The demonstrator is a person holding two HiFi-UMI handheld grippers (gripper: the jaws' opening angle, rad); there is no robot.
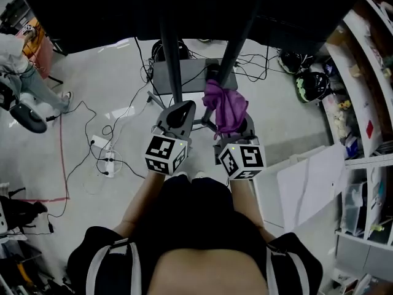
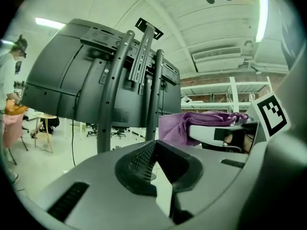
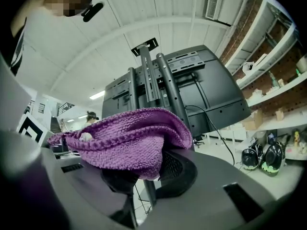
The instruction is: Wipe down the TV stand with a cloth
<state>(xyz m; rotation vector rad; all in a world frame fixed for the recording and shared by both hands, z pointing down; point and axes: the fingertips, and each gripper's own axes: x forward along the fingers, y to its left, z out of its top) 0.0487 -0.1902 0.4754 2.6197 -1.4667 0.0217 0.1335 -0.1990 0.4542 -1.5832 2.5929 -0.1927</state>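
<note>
Purple cloth (image 1: 225,106) sits bunched and clamped in the right gripper (image 3: 142,174), close to the TV stand (image 1: 172,60) uprights; left gripper (image 2: 156,169) closed on nothing; wiping seems about to begin; next, press cloth against a pole.

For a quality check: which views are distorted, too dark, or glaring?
Head view: the TV is almost black, without detail. Left gripper view: fisheye bends the stand poles, corners are dark, a ceiling lamp glares. Right gripper view: same fisheye; the cloth is sharp.
</note>
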